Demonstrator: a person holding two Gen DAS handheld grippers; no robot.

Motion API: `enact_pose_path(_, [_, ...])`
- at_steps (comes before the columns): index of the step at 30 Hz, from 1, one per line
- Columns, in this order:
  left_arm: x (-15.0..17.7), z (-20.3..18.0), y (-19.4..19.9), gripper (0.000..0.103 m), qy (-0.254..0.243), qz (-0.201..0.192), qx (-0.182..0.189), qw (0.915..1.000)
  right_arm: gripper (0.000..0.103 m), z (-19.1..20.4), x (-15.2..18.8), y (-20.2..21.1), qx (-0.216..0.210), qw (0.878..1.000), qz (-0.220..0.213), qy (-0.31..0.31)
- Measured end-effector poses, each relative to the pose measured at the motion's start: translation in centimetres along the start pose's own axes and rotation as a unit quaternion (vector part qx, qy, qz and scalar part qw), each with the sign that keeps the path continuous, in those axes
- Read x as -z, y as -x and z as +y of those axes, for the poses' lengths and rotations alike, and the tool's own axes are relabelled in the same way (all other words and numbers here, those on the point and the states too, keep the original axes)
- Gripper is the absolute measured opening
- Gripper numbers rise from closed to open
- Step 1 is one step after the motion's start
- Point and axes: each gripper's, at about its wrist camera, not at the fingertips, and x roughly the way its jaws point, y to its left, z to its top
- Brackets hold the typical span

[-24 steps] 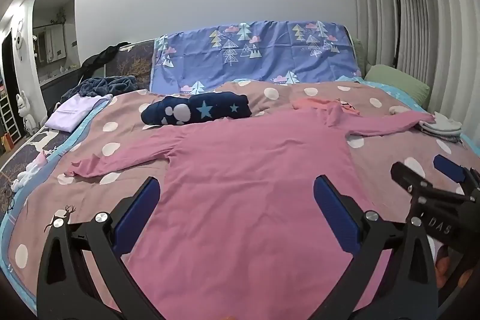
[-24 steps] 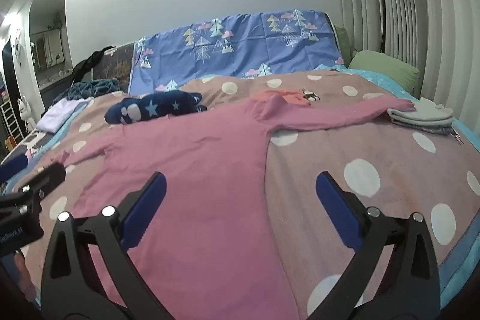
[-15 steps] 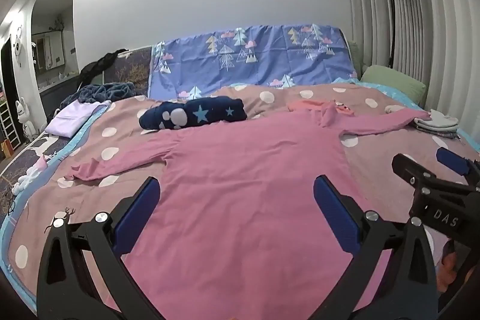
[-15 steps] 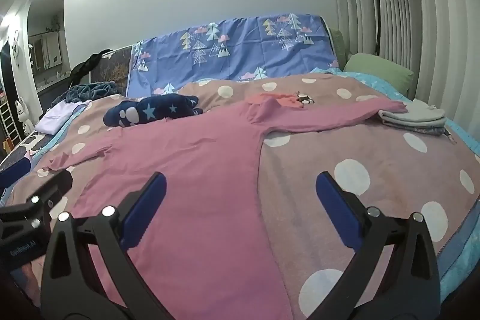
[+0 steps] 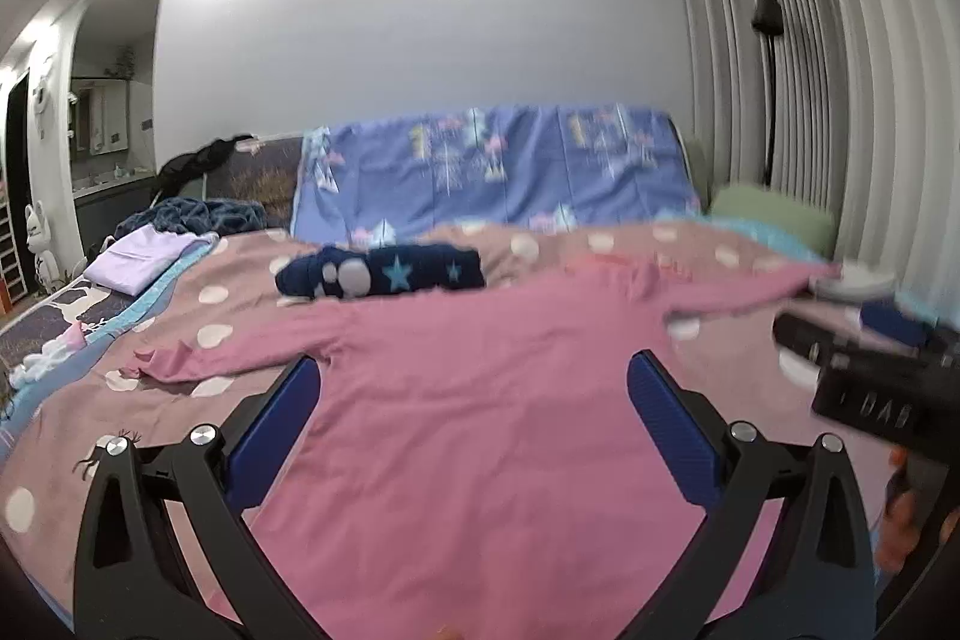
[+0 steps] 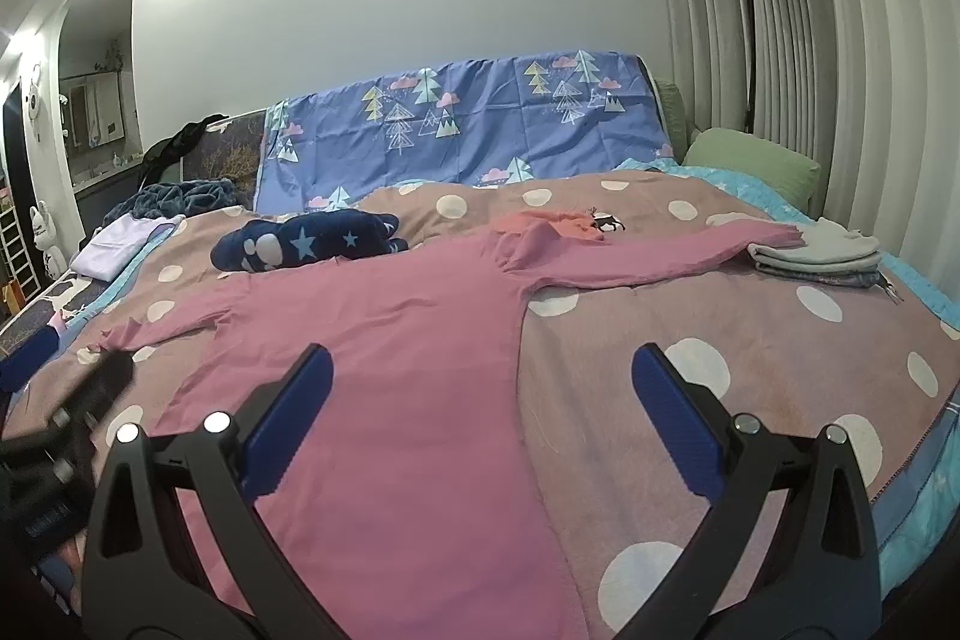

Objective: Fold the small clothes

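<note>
Faint white lettering on the black body of the right gripper [image 5: 864, 370], blurred; apparently "DAS", not certain. No other writing legible.

Left gripper [image 5: 474, 430] spread wide, nothing between its blue pads [image 5: 276, 430]. Right gripper [image 6: 480, 430] likewise wide apart, empty.

Pink long-sleeved top [image 5: 480, 400] spread flat on the polka-dot bed [image 6: 720, 340], directly ahead of and beneath the left gripper, sleeves stretched out to either side. Under the right gripper, only its right edge [image 6: 420, 370]: inner pad over pink cloth, outer pad over bare bedcover. Beyond: navy star-print roll [image 6: 306, 241], folded grey pile [image 6: 822, 250] far right.
</note>
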Motion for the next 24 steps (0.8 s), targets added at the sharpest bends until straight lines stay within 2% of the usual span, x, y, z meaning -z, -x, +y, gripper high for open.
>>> enact_pose_path(2, [0.2,0.3,-0.3,0.102,0.011,0.011,-0.012,0.9998,0.101,-0.6,-0.3,-0.2,-0.003,1.000,0.002,0.001])
enact_pose_path(5, [0.5,0.8,-0.6,0.102,0.027,0.019,-0.006,0.9994,0.101,-0.4,-0.2,-0.3,-0.003,1.000,0.002,0.002])
enact_pose_path(8, [0.9,0.8,-0.8,0.102,0.017,0.020,-0.013,0.9996,0.101,-0.2,-0.1,-0.5,-0.001,1.000,0.006,0.005])
enact_pose_path(24, [2.1,0.0,-2.4,0.102,0.003,0.051,0.009,0.9986,0.101,0.0,0.4,-2.0,0.001,1.000,0.022,0.013])
